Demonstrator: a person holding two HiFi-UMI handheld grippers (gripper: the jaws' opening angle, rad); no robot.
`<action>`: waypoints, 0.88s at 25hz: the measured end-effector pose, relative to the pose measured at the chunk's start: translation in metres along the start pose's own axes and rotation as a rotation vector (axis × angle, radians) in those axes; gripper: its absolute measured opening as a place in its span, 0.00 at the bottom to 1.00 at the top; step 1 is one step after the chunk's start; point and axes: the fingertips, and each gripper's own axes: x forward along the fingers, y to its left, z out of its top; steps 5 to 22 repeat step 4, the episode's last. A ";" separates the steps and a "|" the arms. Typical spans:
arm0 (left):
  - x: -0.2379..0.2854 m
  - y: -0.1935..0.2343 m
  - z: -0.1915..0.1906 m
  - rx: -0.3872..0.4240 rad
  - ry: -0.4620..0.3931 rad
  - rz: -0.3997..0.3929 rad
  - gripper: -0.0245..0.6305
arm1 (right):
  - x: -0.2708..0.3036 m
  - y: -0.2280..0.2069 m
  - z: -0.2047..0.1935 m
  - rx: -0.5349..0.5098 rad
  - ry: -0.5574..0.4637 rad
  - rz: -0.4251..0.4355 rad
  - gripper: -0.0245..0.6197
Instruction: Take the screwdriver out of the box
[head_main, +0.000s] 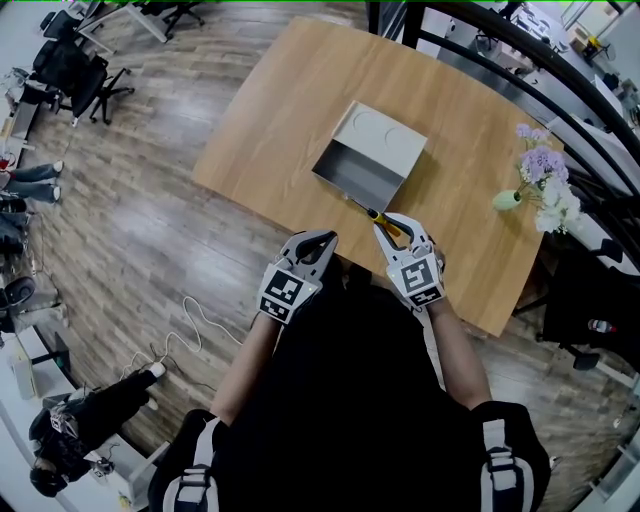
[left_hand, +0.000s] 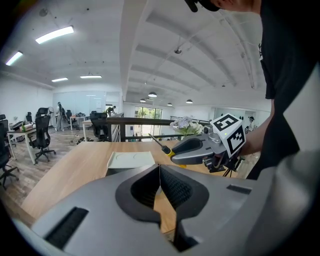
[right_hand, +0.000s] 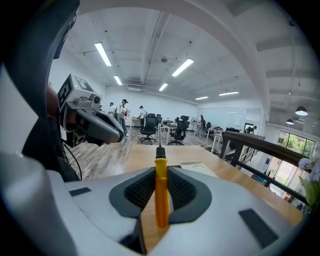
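Over the table (head_main: 270, 110), beside the box (head_main: 372, 158), we pinch the screwdriver (head_main: 378, 216) in the right tongs (head_main: 390, 228) to carry it off, left tongs (head_main: 324, 239) pressed together, empty.

We see a pale wooden table (head_main: 290, 110) standing on a grey plank floor (head_main: 130, 220). Just ahead of our right claw (head_main: 388, 224), an open grey box (head_main: 372, 155) rests on the table. Off to that claw's right, near the table's edge, stands a small green vase (head_main: 507, 200) of lilac and white flowers (head_main: 545, 180).
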 end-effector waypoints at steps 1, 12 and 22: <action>-0.001 -0.001 0.000 0.001 0.002 0.001 0.07 | 0.000 0.000 -0.001 0.007 -0.002 0.000 0.17; -0.002 -0.001 0.000 0.003 0.007 0.005 0.07 | 0.000 -0.001 -0.001 0.013 -0.012 0.000 0.17; -0.002 -0.001 0.000 0.003 0.007 0.005 0.07 | 0.000 -0.001 -0.001 0.013 -0.012 0.000 0.17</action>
